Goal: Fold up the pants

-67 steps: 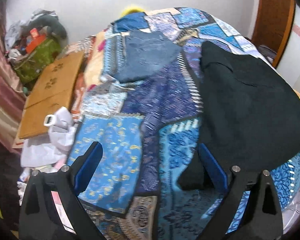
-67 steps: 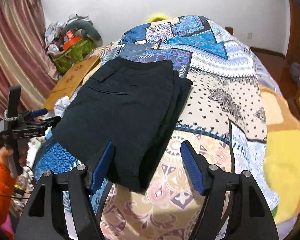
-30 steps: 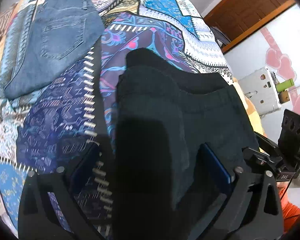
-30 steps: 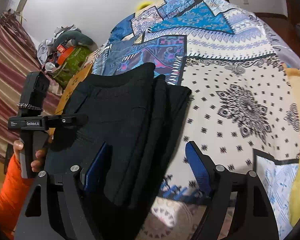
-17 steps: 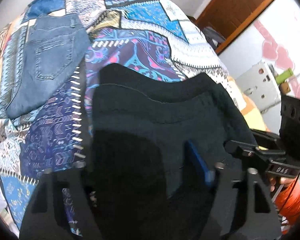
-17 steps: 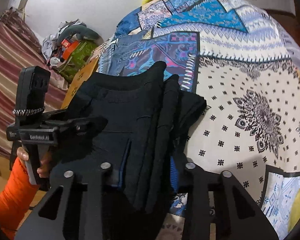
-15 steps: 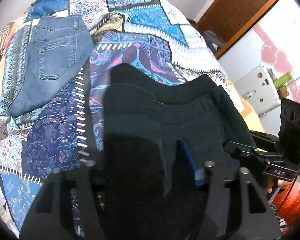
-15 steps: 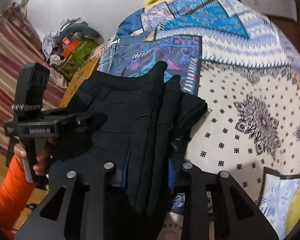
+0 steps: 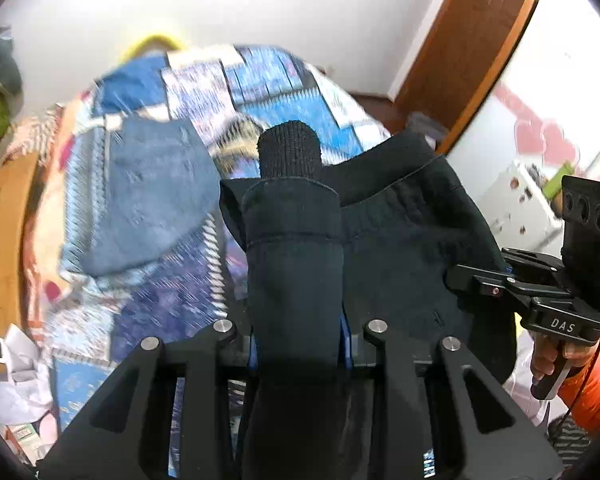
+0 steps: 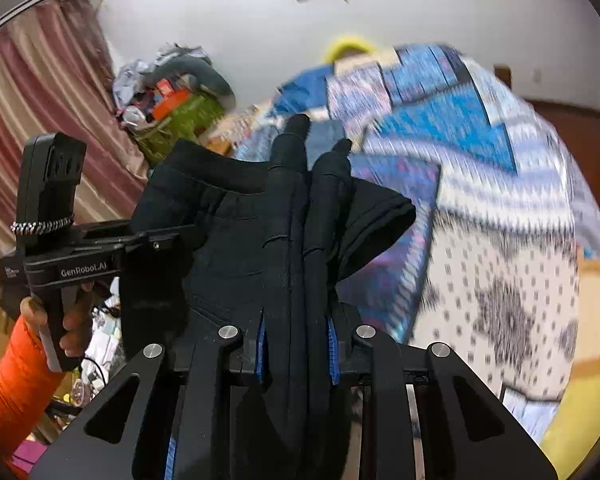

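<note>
Bunched into thick dark folds, the black pants hang lifted above the patchwork bed, one gathered edge pinched between the pads of the left tool and another stack of layers clamped in the right tool, which also shows at 3 o'clock of the left view. Folded blue jeans lie on the bed at 10 o'clock of the pants in the left view, while a heap of clutter sits by the striped curtain at 10 o'clock of the right view.
</note>
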Action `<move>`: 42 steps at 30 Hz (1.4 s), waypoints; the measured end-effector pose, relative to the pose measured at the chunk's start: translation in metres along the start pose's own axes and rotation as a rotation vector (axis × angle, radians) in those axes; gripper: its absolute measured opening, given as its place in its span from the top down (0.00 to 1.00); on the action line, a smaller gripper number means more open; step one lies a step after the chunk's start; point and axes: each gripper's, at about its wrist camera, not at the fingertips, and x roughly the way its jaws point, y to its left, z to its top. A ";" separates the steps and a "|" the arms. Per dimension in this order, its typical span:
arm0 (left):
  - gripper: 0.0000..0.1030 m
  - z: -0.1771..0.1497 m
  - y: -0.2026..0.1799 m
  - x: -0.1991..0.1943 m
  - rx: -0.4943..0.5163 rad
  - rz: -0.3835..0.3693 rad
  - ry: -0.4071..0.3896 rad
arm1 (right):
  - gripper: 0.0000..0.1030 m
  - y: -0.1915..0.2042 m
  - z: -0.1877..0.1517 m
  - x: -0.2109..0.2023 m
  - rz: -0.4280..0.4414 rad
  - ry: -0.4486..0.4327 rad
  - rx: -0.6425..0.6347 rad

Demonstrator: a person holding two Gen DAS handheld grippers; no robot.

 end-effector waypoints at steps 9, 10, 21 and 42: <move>0.72 0.036 0.041 -0.046 -0.036 0.103 -0.159 | 0.80 0.040 0.064 0.022 0.042 -0.102 -0.127; 0.72 0.041 0.048 -0.049 -0.043 0.114 -0.173 | 0.80 0.043 0.072 0.028 0.047 -0.109 -0.138; 0.72 0.092 0.127 -0.021 -0.104 0.234 -0.239 | 0.80 0.055 0.135 0.107 0.092 -0.123 -0.201; 0.70 0.124 0.259 0.207 -0.254 0.338 0.046 | 0.80 -0.014 0.157 0.315 -0.065 0.220 -0.134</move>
